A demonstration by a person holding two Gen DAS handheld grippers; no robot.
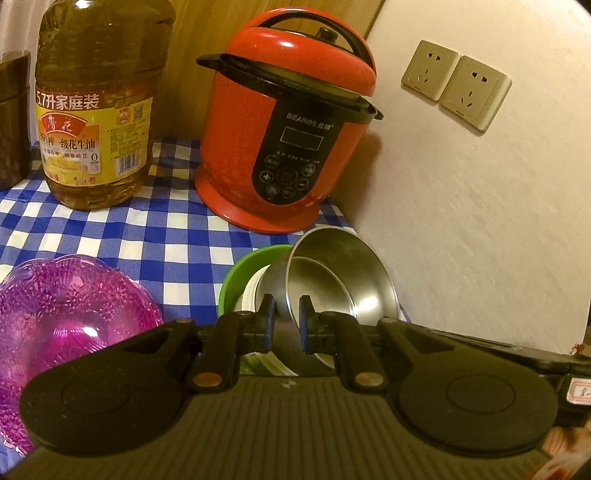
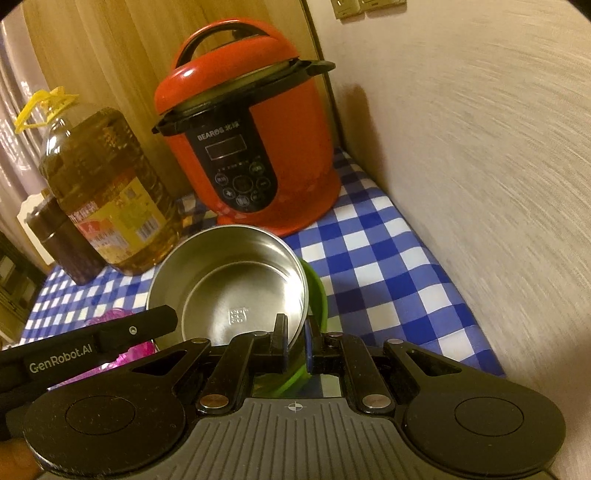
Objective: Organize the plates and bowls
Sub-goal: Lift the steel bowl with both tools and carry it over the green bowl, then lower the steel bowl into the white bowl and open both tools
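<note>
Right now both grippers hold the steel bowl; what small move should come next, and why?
Probably lower the steel bowl a little into the green bowl. The left gripper and right gripper both pinch its rim, and it sits tilted above the green one, not yet nested.

Black tongs [image 1: 286,314], blue pads [image 1: 272,314]

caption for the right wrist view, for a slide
Right gripper shut on steel bowl rim, nested in green bowl, before red cooker.

A blue-and-white checked cloth [image 1: 155,236] covered the table, which stood in a corner. A textured pale wall [image 1: 480,221] carried two sockets [image 1: 456,85], beside a wooden panel [image 1: 192,33], under dim, warm light.
</note>
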